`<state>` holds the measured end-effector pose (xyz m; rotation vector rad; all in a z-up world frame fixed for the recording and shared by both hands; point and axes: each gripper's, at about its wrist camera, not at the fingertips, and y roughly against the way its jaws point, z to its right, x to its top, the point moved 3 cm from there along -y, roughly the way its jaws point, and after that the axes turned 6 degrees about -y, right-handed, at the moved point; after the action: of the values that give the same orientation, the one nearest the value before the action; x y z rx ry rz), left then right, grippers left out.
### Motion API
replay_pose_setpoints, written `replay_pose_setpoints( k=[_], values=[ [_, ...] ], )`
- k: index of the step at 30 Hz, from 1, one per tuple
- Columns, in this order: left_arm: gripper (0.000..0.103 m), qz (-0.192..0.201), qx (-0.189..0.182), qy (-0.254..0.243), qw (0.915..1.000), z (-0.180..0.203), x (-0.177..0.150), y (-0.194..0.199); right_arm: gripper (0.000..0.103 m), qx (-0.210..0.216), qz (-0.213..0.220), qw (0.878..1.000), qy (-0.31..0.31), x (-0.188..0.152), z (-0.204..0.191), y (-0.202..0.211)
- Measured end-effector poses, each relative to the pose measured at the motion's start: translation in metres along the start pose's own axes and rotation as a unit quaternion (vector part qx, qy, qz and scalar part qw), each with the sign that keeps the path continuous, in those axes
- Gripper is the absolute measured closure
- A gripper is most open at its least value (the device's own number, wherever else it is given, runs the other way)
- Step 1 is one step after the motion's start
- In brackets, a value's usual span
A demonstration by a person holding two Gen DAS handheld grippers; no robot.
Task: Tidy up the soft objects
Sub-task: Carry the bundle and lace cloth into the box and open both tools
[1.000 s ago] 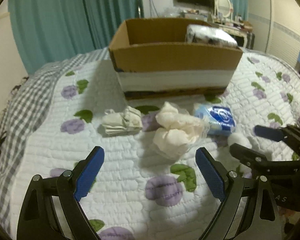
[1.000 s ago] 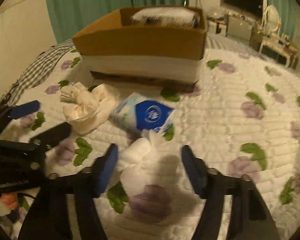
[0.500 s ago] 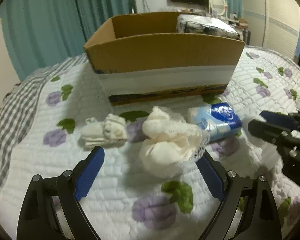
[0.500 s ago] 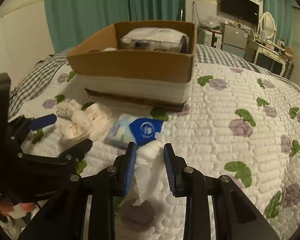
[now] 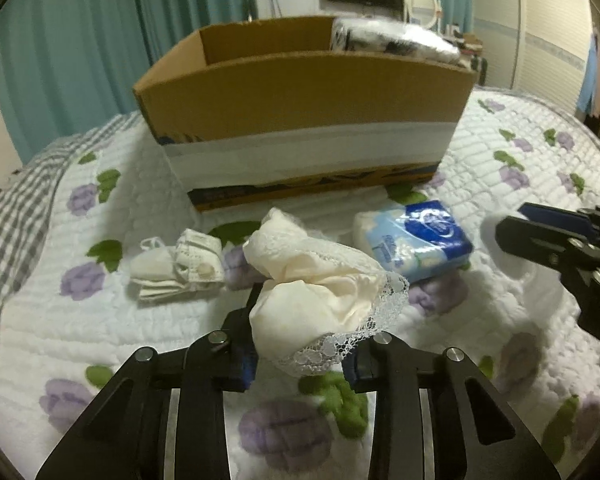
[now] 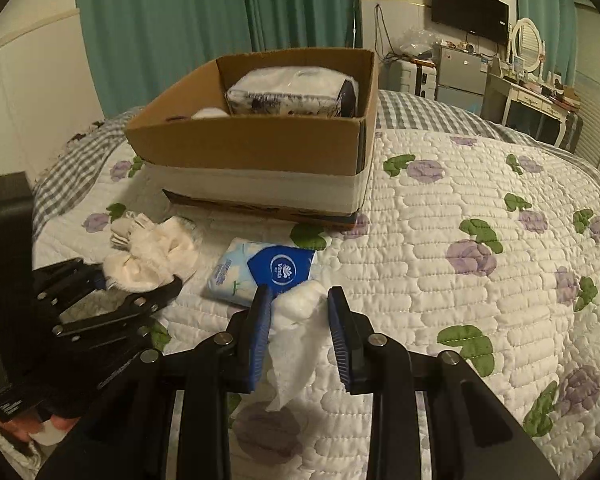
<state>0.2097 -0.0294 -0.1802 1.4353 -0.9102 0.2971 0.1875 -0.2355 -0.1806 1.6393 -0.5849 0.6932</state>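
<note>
On the quilted bed lies a cream cloth with a lace edge. My left gripper is shut on this cloth, which bulges up between its black fingers. From the right wrist view the same left gripper holds the cream cloth at the left. My right gripper is shut on a white tissue wad whose tail hangs down over the quilt. A blue tissue pack lies just beyond it. An open cardboard box stands behind.
Inside the box lies a plastic-wrapped white package. A small folded white fabric piece rests left of the cream cloth. Teal curtains hang behind the bed. A dresser with a mirror stands at the far right.
The left gripper moved forward around the cream cloth and shut on it. The right gripper shut on the white tissue wad and rose a little with it.
</note>
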Motion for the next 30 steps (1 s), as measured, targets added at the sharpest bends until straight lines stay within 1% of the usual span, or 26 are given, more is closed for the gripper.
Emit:
replay_pose_setpoints(
  k=[2, 5, 9, 16, 21, 25, 27, 30],
  values=[
    [0.075, 0.003, -0.004, 0.001, 1.0, 0.0, -0.001, 0.011, 0.075, 0.004, 0.009, 1.0, 0.0, 0.003, -0.002, 0.009],
    [0.075, 0.009, -0.021, 0.004, 0.9997, 0.0, 0.002, 0.032, 0.075, 0.012, 0.026, 1.0, 0.001, 0.009, -0.007, 0.027],
    [0.075, 0.031, -0.022, 0.009, 0.9992, -0.002, 0.009, 0.066, 0.075, 0.021, 0.054, 0.998, 0.017, 0.02, -0.018, 0.057],
    [0.075, 0.055, -0.015, 0.018, 0.9982, -0.004, 0.021, 0.134, 0.075, 0.05, 0.097, 0.993, 0.042, 0.041, -0.043, 0.111],
    [0.075, 0.082, -0.004, 0.019, 0.9965, -0.009, 0.037, 0.174, 0.075, 0.064, 0.118, 0.989, 0.057, 0.058, -0.052, 0.135],
    [0.075, 0.101, 0.015, 0.012, 0.9947, -0.014, 0.057, 0.184, 0.075, 0.069, 0.129, 0.987, 0.067, 0.084, -0.051, 0.136],
    [0.075, 0.109, 0.023, 0.011, 0.9937, -0.017, 0.069, 0.179, 0.075, 0.069, 0.132, 0.987, 0.068, 0.1, -0.05, 0.128],
    [0.075, 0.115, 0.026, 0.017, 0.9929, -0.025, 0.088, 0.159, 0.075, 0.065, 0.13, 0.987, 0.07, 0.123, -0.045, 0.105]
  ],
)
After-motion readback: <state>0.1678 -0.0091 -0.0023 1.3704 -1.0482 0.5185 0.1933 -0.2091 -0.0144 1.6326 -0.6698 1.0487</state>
